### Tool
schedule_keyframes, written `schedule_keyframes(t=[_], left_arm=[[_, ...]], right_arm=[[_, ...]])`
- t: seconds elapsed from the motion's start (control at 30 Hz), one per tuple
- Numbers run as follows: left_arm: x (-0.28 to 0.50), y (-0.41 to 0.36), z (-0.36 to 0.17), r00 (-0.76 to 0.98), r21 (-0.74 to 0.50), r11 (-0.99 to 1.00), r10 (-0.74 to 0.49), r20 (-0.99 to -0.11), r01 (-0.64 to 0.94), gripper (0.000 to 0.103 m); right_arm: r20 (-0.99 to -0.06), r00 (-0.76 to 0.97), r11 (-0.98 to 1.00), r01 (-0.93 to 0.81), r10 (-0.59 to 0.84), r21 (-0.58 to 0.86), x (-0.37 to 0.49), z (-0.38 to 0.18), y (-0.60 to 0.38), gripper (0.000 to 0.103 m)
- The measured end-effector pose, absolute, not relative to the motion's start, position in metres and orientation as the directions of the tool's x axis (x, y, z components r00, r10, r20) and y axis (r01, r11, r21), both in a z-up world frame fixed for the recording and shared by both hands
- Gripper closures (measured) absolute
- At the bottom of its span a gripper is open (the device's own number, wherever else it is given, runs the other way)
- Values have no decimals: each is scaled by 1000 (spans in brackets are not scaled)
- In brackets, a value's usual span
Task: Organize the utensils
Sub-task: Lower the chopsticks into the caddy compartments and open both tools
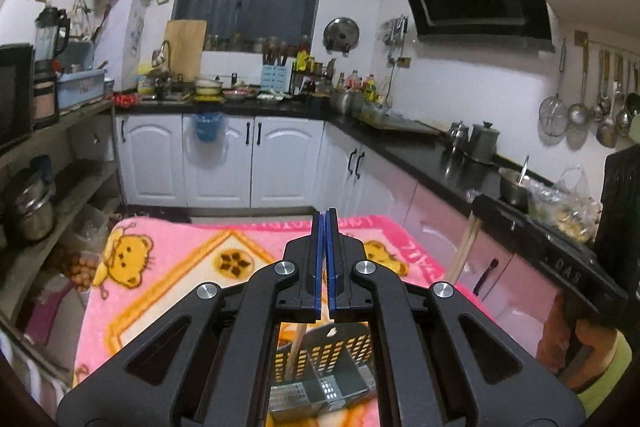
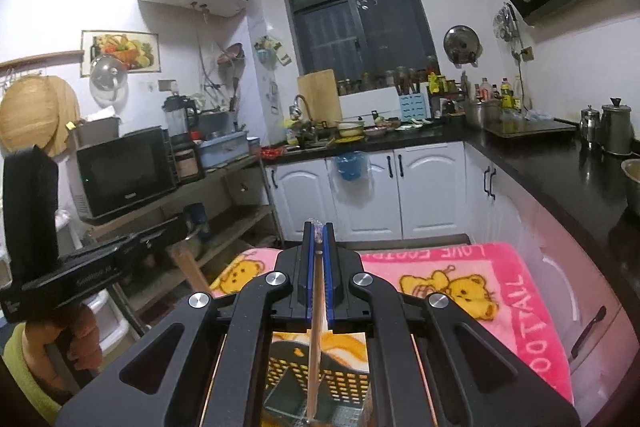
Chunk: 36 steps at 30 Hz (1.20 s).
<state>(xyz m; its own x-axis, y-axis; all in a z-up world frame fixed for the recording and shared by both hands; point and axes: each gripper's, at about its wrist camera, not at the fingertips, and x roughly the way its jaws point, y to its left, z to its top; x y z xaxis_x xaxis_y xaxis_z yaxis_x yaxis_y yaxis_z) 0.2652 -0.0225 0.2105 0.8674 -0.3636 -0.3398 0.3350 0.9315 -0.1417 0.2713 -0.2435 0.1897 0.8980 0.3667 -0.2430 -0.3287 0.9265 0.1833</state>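
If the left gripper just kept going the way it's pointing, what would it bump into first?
Probably the far end of the pink blanket, since the left gripper tilts slightly down. If it clears that edge, the white cabinets come next. Depth is hard to judge.

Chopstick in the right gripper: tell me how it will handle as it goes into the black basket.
Likely stiff and light: the chopstick is a thin, straight wooden stick. Pinched near its top by the right gripper, it may pivot between the pads. Round-looking, it could roll if dropped on the blanket.
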Motion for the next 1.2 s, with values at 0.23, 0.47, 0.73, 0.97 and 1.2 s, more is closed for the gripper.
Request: schedule_keyframes(t=[0.23, 0.47, 0.73, 0.97, 1.2], left_arm=[[274, -12, 177, 846, -167, 929, -370, -383, 330, 103], [271, -9, 152, 833, -172, 927, -375, -406, 333, 103], [270, -4, 129, 823, -194, 928, -373, -428, 319, 103], [265, 5, 122, 822, -214, 925, -377, -426, 314, 102], [258, 13, 122, 827, -222, 930, -362, -430, 292, 77]], right_arm=[[-277, 894, 932, -310, 353, 187, 289, 154, -232, 99], [-323, 881, 935, -291, 345, 203, 299, 131, -223, 98], [-364, 874, 945, -269, 321, 186, 299, 117, -216, 98], [-407, 861, 951, -247, 304, 187, 295, 109, -218, 92], [-405, 872, 958, -215, 277, 191, 282, 109, -228, 68]])
